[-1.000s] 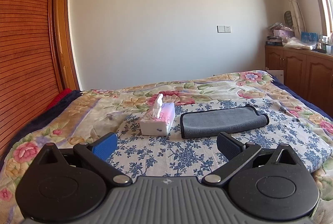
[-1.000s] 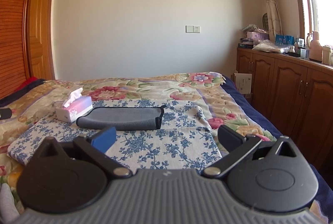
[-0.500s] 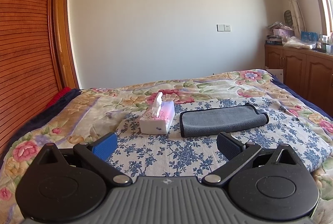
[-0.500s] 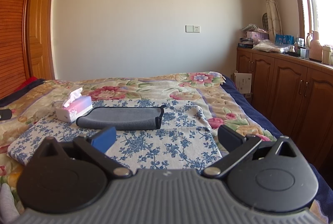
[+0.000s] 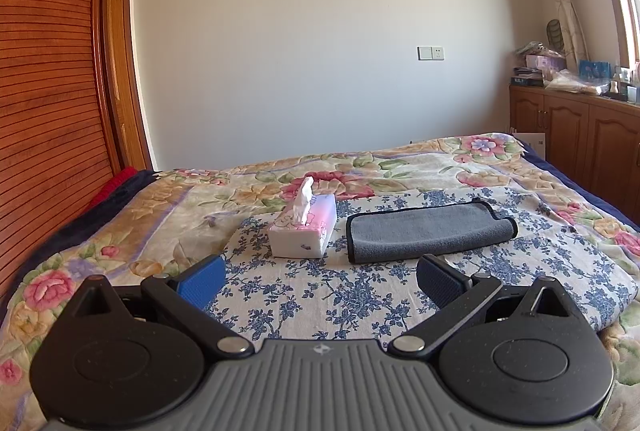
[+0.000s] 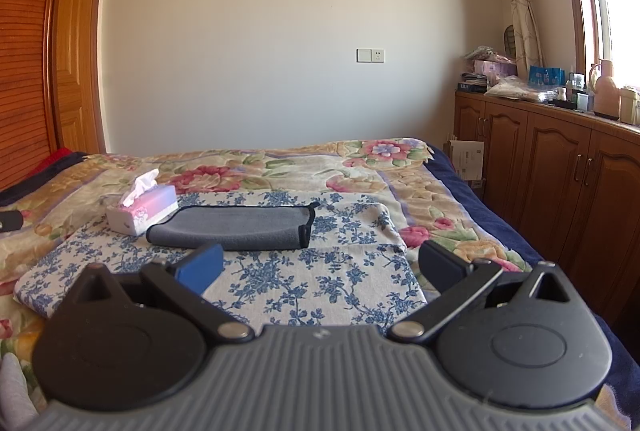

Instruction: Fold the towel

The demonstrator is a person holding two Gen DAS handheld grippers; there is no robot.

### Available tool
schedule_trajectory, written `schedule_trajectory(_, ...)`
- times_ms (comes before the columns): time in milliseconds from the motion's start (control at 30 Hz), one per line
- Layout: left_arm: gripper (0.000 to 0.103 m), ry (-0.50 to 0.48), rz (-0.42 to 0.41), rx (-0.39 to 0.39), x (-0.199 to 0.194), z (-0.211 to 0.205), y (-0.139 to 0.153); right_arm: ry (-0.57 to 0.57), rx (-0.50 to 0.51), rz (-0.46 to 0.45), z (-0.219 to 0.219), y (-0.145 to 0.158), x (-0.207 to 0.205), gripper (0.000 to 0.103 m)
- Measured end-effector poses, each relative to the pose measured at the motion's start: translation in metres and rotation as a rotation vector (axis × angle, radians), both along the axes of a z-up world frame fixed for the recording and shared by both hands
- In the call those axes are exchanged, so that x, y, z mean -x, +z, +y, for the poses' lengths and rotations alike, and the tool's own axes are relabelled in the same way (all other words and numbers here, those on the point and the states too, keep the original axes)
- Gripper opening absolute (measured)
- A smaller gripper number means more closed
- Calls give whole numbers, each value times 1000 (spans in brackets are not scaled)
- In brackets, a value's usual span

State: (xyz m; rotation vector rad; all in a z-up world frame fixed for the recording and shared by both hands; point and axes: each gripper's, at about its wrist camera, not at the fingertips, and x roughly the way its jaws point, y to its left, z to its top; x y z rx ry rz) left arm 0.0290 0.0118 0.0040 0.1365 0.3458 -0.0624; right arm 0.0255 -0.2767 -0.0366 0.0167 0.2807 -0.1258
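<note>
towel: grey towel (image 5: 430,231) (image 6: 232,227) is seen lying on the blue-flowered cloth (image 5: 328,291) on the bed, already doubled into a long narrow strip; black-trimmed edges stacked at one end
neighbour: tissue box (image 5: 303,233) (image 6: 142,211) is set just beside the towel's left end, apart or touching cannot be told
left gripper: left gripper (image 5: 320,275) is held with jaws spread wide, nothing between them, short of the towel and above the cloth
right gripper: right gripper (image 6: 320,265) is likewise spread apart and empty, near the towel's near edge but not on it
progress: at least one fold judged done; towel not gripped by either tool
remaining: probably another fold across the length, if a compact stack is wanted; otherwise task may be judged near finished
risk: tissue box could be nudged if the left end is grabbed
</note>
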Motion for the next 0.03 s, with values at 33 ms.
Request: schedule_trajectory(33, 103, 1, 1, 0, 0, 0, 0, 0, 0, 0, -1, 0, 0, 103)
